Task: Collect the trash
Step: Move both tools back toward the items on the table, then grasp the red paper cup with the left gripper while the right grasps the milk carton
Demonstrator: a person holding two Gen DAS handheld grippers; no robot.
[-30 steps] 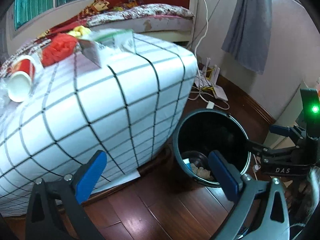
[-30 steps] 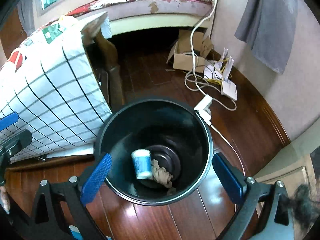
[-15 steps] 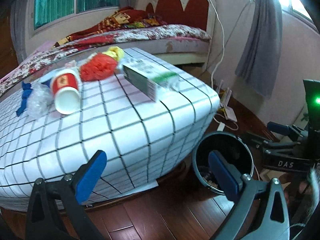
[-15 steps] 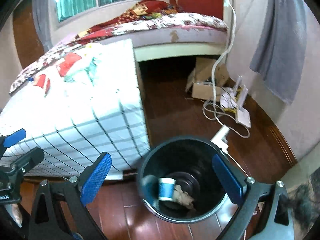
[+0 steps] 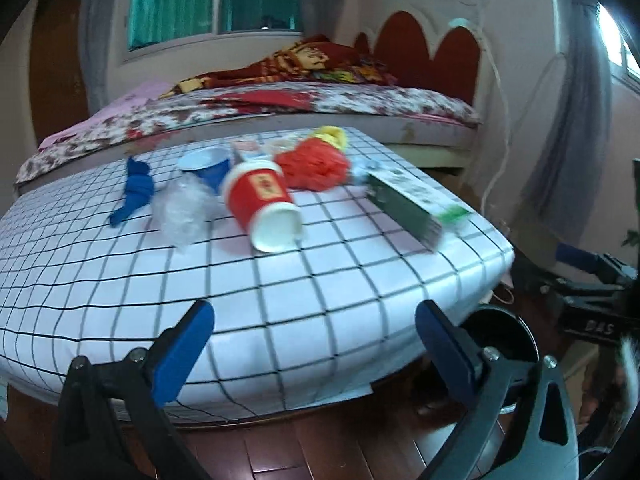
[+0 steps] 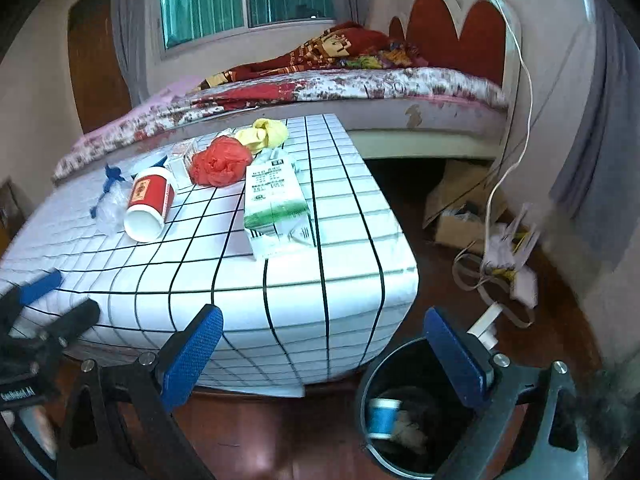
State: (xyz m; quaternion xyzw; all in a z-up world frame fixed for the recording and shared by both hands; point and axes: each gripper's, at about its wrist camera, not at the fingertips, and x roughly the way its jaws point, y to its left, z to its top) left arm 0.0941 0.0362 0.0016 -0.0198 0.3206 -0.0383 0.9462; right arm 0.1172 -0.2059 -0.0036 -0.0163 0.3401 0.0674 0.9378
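Trash lies on a table under a white checked cloth (image 5: 280,292) (image 6: 320,292): a tipped red paper cup (image 5: 262,204) (image 6: 148,204), a blue cup (image 5: 208,168), a crumpled clear wrapper (image 5: 182,212), a blue rag (image 5: 134,192), a red bag (image 5: 314,168) (image 6: 220,160), a yellow bag (image 6: 266,134) and a green-and-white carton (image 5: 416,204) (image 6: 276,204). The black bin (image 6: 416,412) (image 5: 500,340) stands on the floor at the table's right corner, holding a blue cup (image 6: 382,418) and crumpled paper. My left gripper (image 5: 314,344) and right gripper (image 6: 322,356) are both open and empty, in front of the table.
A bed (image 5: 320,108) runs behind the table. Cables, a white power strip and a cardboard box (image 6: 460,208) lie on the wooden floor at the right, near a grey curtain (image 6: 592,140). The other gripper shows at the edge of each view.
Both grippers have risen and tilted up from the bin toward the tabletop. The trash on the table has come into full view; the bin has dropped to the lower right.
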